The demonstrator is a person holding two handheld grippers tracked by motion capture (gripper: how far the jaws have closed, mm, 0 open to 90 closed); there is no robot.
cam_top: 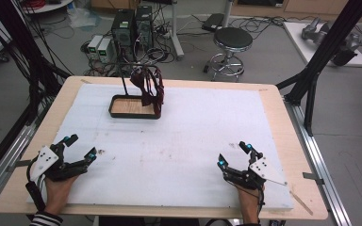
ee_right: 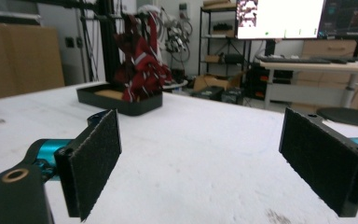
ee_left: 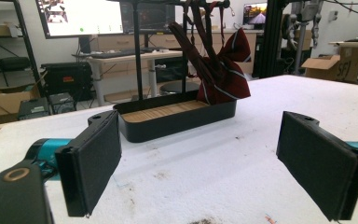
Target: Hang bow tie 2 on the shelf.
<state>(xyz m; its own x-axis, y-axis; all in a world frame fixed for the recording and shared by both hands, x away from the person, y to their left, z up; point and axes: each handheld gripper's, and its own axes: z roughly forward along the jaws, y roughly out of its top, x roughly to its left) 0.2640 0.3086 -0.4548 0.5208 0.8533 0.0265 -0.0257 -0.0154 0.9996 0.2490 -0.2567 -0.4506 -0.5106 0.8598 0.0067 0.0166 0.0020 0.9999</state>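
Broadly, the counter (cam_top: 273,101) was seen spread with a white foam sheet (cam_top: 193,141), marked here and there with small dark smudges, and everything of interest was set toward its far side. A black tray (cam_top: 118,112) with a wooden floor was placed there, left of the middle, and a thin black stand (cam_top: 124,82) rose from it. Dark red striped ties (cam_top: 147,87) were draped from the top of that stand, their lower ends bunched down against the right end of the tray; from the left gripper view the cloth (ee_left: 221,70) was seen hanging in folds, its bulk resting on the tray's rim. How many ties there were could not be told. Both tools were kept at the near edge, well apart from the tray and from each other. The left tool (cam_top: 79,147) was held with its jaws spread wide and nothing between them, and the right tool (cam_top: 233,154) was likewise held wide and empty. Judged from this, the work on the ties had not been begun: nothing was gripped or touched, the cloth remained on the stand, and the whole reach across the sheet, the grasp and the lifting off were left to be done.
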